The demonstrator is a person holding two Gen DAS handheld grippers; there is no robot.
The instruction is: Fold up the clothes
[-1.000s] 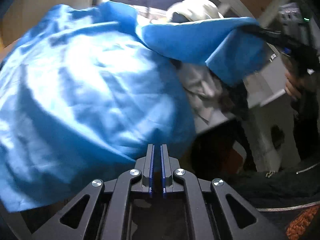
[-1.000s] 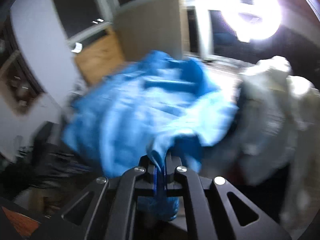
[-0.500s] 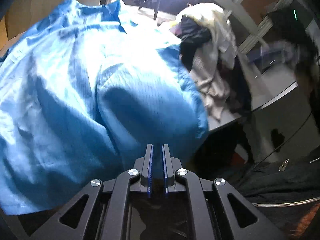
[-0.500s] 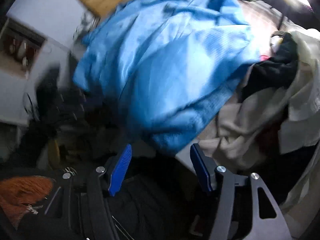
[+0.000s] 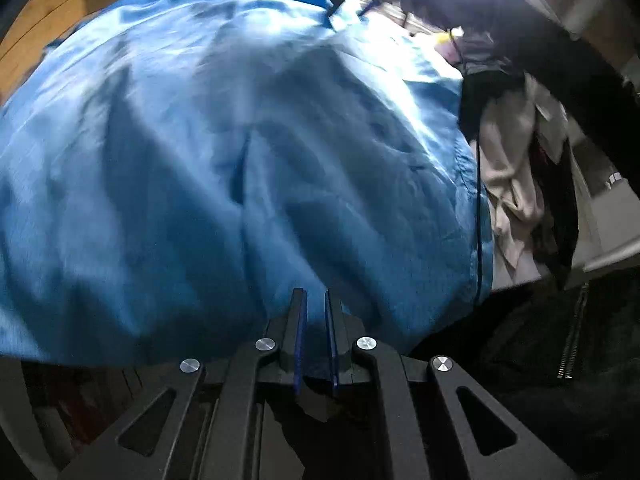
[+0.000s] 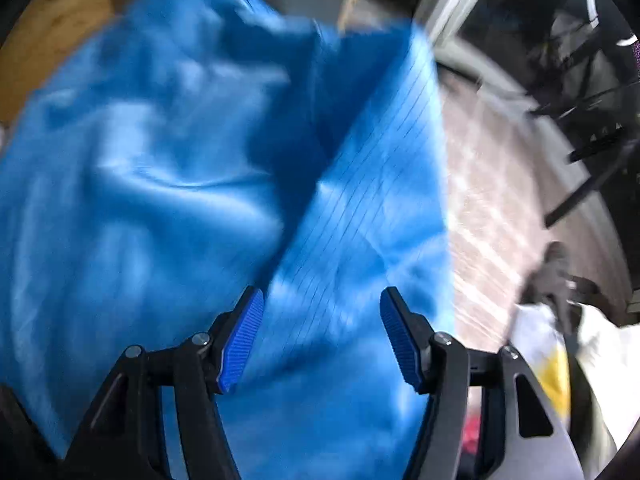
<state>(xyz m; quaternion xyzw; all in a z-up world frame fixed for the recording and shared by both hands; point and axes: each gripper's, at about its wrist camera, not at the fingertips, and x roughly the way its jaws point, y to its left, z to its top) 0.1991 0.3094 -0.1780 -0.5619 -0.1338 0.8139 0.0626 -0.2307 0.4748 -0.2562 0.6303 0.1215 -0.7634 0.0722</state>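
A bright blue garment (image 5: 240, 140) lies spread and rumpled, filling most of the left wrist view. My left gripper (image 5: 315, 300) is at its near hem, the jaws almost together with blue cloth pinched between them. In the right wrist view the same garment (image 6: 160, 180) shows a folded-over panel with thin dark stripes. My right gripper (image 6: 321, 296) hangs over that panel, pointing steeply down. It is open, the blue pads (image 6: 244, 336) stand well apart, and nothing is gripped. The picture is motion-blurred.
A heap of beige and dark clothes (image 5: 516, 184) lies right of the blue garment, with white and yellow cloth (image 6: 552, 352) nearby. A brownish patterned tabletop (image 6: 488, 184) shows beside the garment and wood (image 5: 36, 32) behind it. A dark zipped jacket (image 5: 560, 340) is close at lower right.
My right gripper let go of the blue cloth, opened wide and swung across and down over the garment. The lifted fold dropped onto the garment. My left gripper sank, still pinching the hem.
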